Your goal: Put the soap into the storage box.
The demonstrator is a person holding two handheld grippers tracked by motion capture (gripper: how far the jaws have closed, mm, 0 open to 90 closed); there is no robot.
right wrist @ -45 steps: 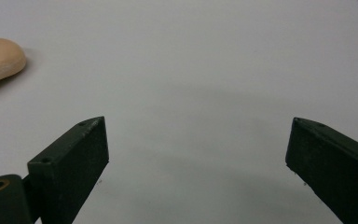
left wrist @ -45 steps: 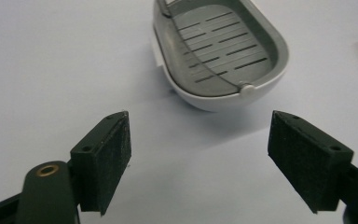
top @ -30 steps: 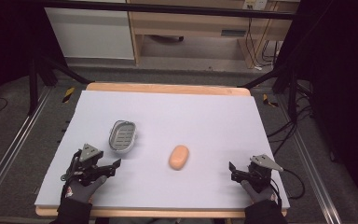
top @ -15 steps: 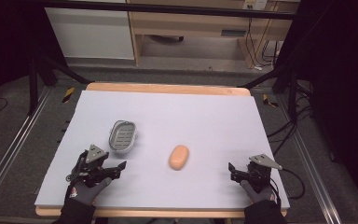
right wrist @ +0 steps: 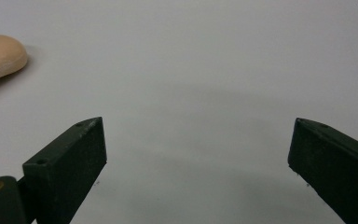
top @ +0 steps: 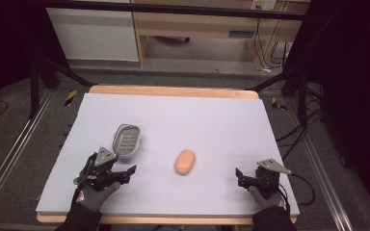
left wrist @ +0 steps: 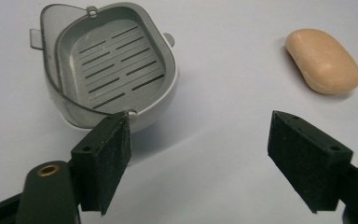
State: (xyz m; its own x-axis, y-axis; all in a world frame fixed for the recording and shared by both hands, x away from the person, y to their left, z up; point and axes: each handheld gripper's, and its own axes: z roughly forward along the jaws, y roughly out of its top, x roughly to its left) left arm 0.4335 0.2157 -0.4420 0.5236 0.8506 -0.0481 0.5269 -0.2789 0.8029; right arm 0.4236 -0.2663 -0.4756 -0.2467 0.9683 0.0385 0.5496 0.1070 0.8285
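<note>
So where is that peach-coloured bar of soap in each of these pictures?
High view: the soap bar lies mid-table on the white table cover, right of the grey soap dish.
Left gripper view: upper right, beyond the right-hand jaw.
Right gripper view: cut off by the left edge, near the top.
Shared landmark: the white cover beneath it.

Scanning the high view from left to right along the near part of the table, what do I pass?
Left gripper → soap dish, just behind it → bar of soap → right gripper, all on the white table cover. The gripper and the dish overlap slightly in left-right position.
</note>
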